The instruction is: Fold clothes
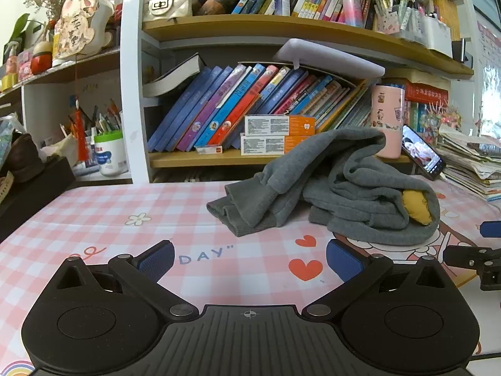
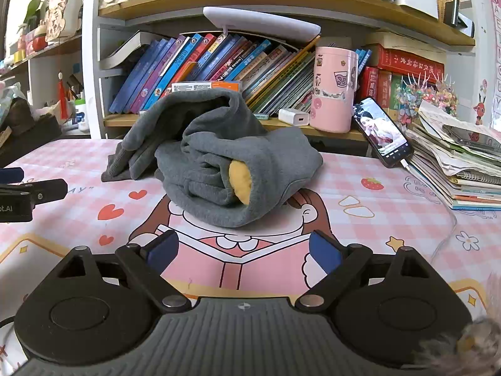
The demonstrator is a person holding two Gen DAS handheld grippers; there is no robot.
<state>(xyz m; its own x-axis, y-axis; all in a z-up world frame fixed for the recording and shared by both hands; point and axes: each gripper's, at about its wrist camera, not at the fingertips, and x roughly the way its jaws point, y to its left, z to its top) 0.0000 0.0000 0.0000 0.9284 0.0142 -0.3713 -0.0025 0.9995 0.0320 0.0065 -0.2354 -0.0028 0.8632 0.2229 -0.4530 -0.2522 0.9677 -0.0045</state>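
A crumpled grey hooded sweatshirt (image 1: 350, 188) (image 2: 219, 156) with a yellow lining patch (image 2: 239, 185) lies heaped on the pink checked tablecloth (image 1: 109, 206) (image 2: 391, 206). Its ribbed cuffs (image 1: 238, 216) stick out to the left. My left gripper (image 1: 249, 258) hovers open over the cloth, short of the sweatshirt and to its left, nothing between its blue pads. My right gripper (image 2: 242, 252) stands open just in front of the heap, also holding nothing. Each gripper shows at the edge of the other's view: the right gripper's finger (image 1: 469, 258) and the left gripper's finger (image 2: 28, 194).
A bookshelf (image 1: 250, 156) full of leaning books rises right behind the table. A pink tumbler (image 2: 333, 91), a propped phone (image 2: 380, 131) with a cable, and a stack of papers and notebooks (image 2: 463, 163) crowd the back right. A dark box (image 1: 34, 188) sits at the left.
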